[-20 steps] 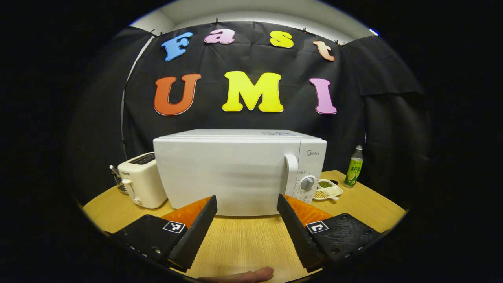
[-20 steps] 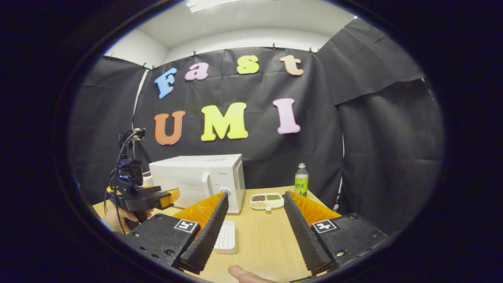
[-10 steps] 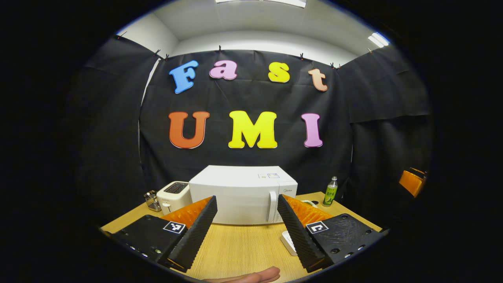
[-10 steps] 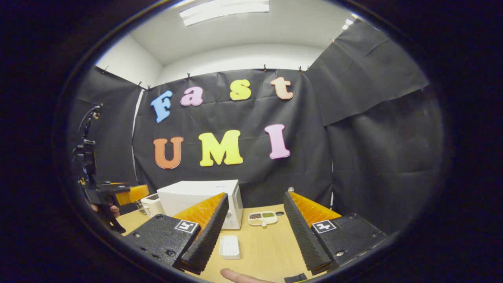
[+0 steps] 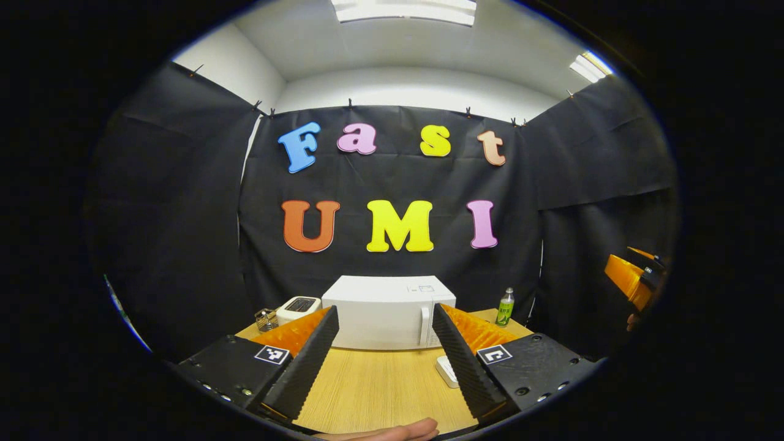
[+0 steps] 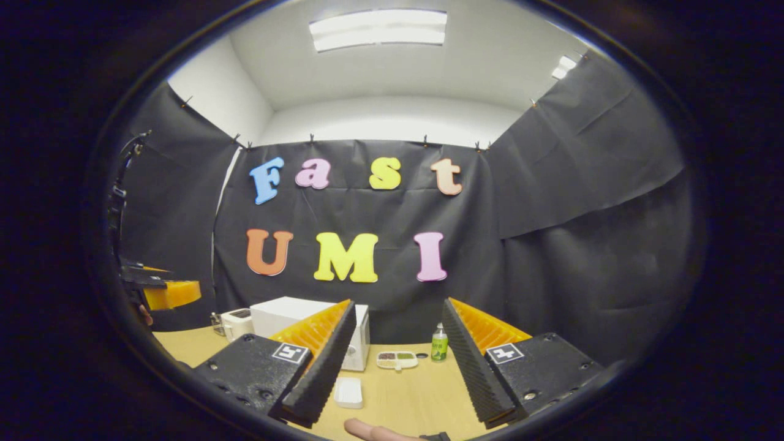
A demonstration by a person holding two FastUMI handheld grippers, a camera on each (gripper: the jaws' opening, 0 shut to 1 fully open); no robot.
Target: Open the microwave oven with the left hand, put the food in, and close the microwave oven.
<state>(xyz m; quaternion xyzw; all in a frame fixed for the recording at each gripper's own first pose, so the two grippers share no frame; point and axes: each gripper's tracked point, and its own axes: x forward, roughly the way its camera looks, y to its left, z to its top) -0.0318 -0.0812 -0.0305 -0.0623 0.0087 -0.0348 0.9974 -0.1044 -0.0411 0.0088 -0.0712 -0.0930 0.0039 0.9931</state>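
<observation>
Both grippers have pulled back and risen over the last second, so the microwave oven looks much smaller and farther off than it did; in the left gripper view the left gripper sits at 6 o'clock with its fingers spread apart and nothing between them, above the bare wooden table; a fingertip of the holding hand shows at the very bottom edge; a small white dish lies on the table just inside the finger at 5 o'clock; beyond it the microwave oven stands with its door closed, handle toward the right side; a toaster stands at its 9 o'clock side and a green bottle at its 3 o'clock side; in the right gripper view the right gripper also hangs with fingers wide apart and empty; the white dish lies near its left finger; farther on stand a divided tray of beans and the bottle, with the microwave oven behind the left finger.
</observation>
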